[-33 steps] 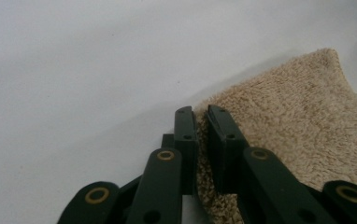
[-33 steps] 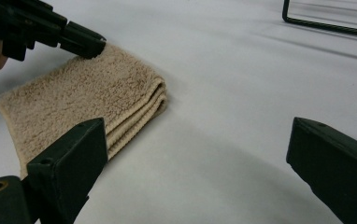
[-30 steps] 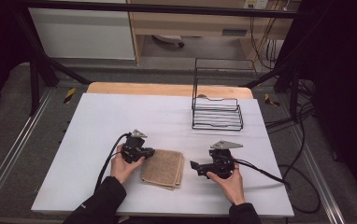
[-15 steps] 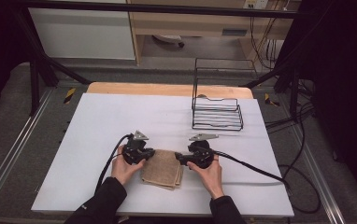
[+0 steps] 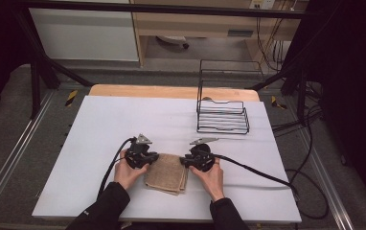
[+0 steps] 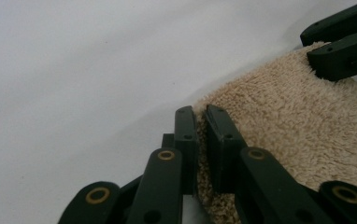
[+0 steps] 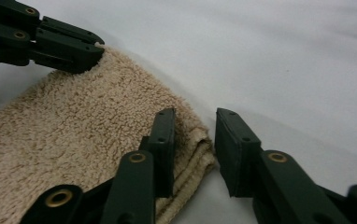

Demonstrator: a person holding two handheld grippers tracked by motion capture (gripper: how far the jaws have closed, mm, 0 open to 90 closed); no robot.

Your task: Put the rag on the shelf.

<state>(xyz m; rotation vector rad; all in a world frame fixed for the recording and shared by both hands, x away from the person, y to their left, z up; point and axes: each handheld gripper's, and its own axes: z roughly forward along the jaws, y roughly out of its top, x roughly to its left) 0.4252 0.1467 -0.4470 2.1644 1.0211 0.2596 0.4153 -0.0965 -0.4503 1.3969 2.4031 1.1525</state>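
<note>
- Folded beige terry towel [image 5: 166, 172] lay on white surface [image 5: 99, 129], near front edge, between both hands.
- Left tool [image 6: 201, 116] at towel's left far corner; jaws pressed together w/ towel edge pinched between them, per left gripper view.
- Same tool seen from high view [image 5: 153, 157], held by left hand [image 5: 127, 173], dark sleeve [image 5: 102, 211] below.
- Right tool [image 7: 194, 122] at towel's right far corner; jaws apart, one resting on top of folded layers, other on bare surface just beside edge. Nothing clamped.
- From high view, right tool [image 5: 183, 161] gripped by right hand [image 5: 211, 176]; black cable [image 5: 262, 172] trailed off to right across surface.
- Each gripper view showed the other tool's jaws at far corner of towel.
- Black wire rack [image 5: 222, 112] stood upright toward far right of surface, well apart from towel.
- Wooden strip [image 5: 171, 92] along far edge of surface.
</note>
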